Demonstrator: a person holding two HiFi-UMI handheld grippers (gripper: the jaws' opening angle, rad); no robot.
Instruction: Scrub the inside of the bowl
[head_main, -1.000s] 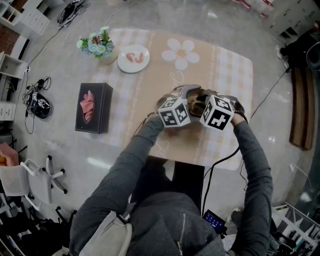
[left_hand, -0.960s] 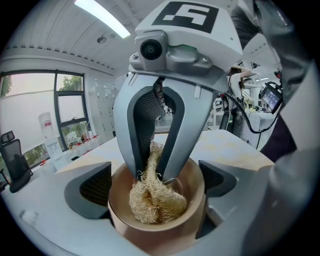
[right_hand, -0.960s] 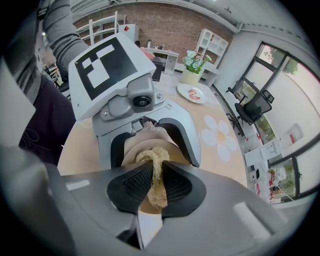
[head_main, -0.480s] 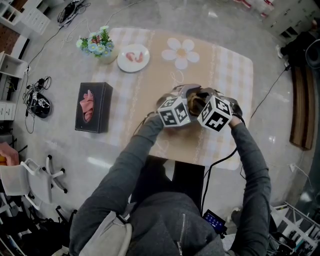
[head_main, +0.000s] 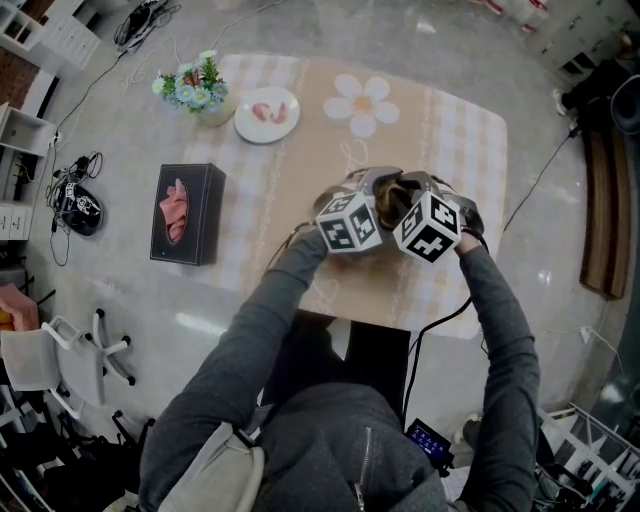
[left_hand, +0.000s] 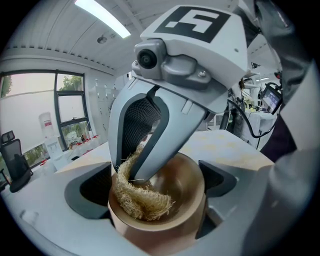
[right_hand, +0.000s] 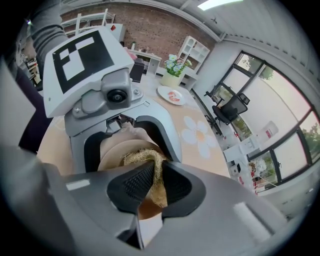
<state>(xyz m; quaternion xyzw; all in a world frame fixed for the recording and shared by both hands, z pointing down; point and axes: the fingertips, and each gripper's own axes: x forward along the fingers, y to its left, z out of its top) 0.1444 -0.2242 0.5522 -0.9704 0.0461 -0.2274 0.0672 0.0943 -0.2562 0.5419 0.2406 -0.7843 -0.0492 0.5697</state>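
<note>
Evidently mid-scrub, the bowl (left_hand: 176, 176) is clamped across its sides by the jaws of the left gripper (left_hand: 156, 192) over the worktop (head_main: 462, 140) near its near right edge, while a fibre scrubber (left_hand: 142, 205), pinched tight in the jaws of the right gripper (right_hand: 157, 184), is pressed against the inner wall, from which grip the bowl could be wrenched by too hard a push.

The bowl (left_hand: 186, 182) is smooth and glossy inside — the scrubber (left_hand: 141, 202) rough, dry fibre — and my fingers (left_hand: 87, 194) matt grey plastic.
</note>
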